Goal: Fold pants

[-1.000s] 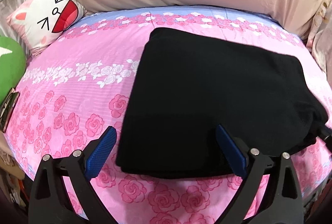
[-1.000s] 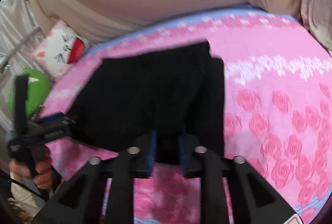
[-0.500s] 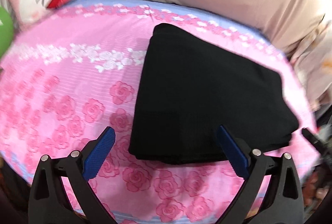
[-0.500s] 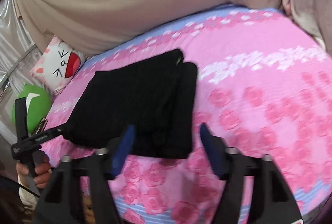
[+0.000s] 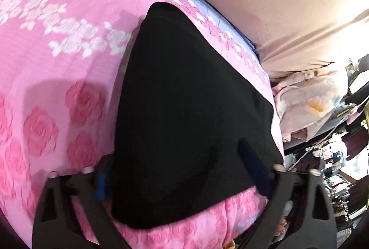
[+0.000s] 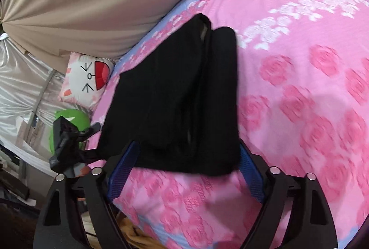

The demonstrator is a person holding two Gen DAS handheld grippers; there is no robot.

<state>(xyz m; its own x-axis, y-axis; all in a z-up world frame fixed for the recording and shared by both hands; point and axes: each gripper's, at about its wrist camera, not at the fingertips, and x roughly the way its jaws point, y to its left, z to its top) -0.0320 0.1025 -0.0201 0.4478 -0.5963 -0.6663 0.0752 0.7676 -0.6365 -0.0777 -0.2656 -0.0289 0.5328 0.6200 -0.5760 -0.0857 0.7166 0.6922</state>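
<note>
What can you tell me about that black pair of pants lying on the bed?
The black pants are already folded into a flat, several-layer bundle of soft, finely ribbed-looking fabric. In the right wrist view the stacked layers show at the near end, with one narrower fold lying along the side. The bundle rests on the pink rose-print bedspread, near the bed's front edge. Both the left gripper and the right gripper are wide open, neither seen clamping the cloth.

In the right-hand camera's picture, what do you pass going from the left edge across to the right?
Silvery curtain → green cushion → cat-face pillow → folded black pants → pink rose bedspread.
</note>
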